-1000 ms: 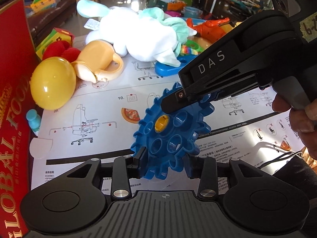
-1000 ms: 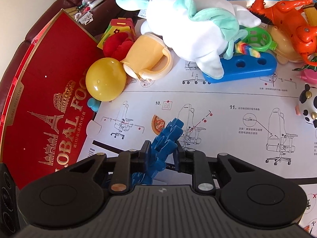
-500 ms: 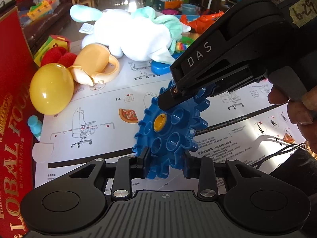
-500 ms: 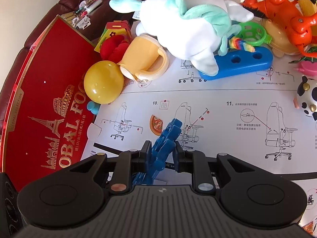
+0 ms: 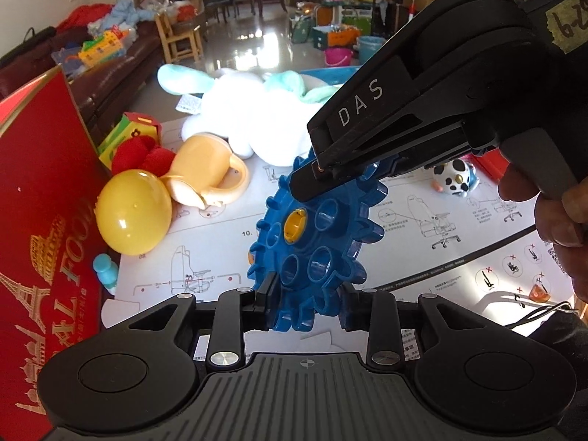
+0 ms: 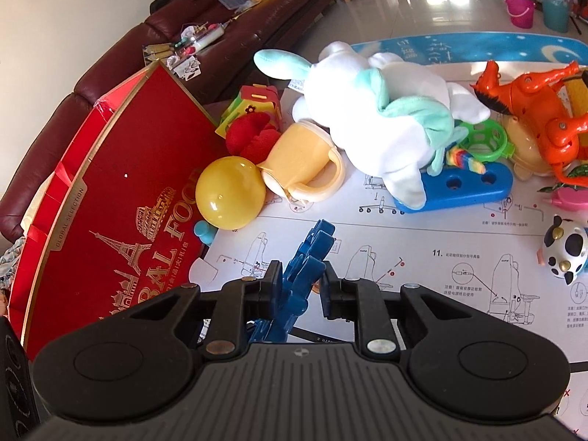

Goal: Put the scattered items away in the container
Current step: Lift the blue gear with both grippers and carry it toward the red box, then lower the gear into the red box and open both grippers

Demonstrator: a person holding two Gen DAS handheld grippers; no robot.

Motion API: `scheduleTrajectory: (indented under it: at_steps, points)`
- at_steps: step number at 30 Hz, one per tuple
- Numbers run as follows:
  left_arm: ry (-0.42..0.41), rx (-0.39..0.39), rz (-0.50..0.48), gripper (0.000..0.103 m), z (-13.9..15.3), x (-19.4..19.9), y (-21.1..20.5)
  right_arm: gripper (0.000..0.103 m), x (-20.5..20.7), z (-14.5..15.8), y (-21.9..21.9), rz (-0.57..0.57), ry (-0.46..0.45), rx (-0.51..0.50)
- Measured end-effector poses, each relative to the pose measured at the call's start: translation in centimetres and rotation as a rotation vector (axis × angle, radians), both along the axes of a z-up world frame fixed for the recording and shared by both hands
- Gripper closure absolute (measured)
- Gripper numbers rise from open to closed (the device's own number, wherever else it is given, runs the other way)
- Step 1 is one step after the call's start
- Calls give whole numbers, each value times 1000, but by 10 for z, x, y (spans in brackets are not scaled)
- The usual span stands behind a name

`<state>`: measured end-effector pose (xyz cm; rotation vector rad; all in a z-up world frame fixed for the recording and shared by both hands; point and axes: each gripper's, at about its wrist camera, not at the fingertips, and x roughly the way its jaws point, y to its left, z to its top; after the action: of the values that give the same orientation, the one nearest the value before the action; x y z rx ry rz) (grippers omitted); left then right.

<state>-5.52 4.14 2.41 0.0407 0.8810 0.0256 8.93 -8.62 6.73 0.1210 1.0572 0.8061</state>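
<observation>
Blue toy gear [image 5: 316, 242] has risen clear of the instruction sheet [image 5: 422, 235], still pinched at its top by the right gripper [image 6: 303, 279] and flanked loosely by the left gripper [image 5: 308, 294], ready for the red box [image 6: 110, 220] alongside.

Bright backlight — floor glare, fisheye warp

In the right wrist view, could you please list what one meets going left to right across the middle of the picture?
Red box → yellow ball → cream jug → white plush → blue holed bar → cow-patterned toy.
</observation>
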Motion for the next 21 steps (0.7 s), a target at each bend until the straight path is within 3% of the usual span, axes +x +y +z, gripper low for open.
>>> scheduleTrajectory:
  at_steps: [11,21]
  points:
    - [-149,36,136,71,62,-19,18,79,-12,65,23,90,-142,93]
    - [-314,35,453,70,126,-81,90,79,-64,147,122,386,-345,198]
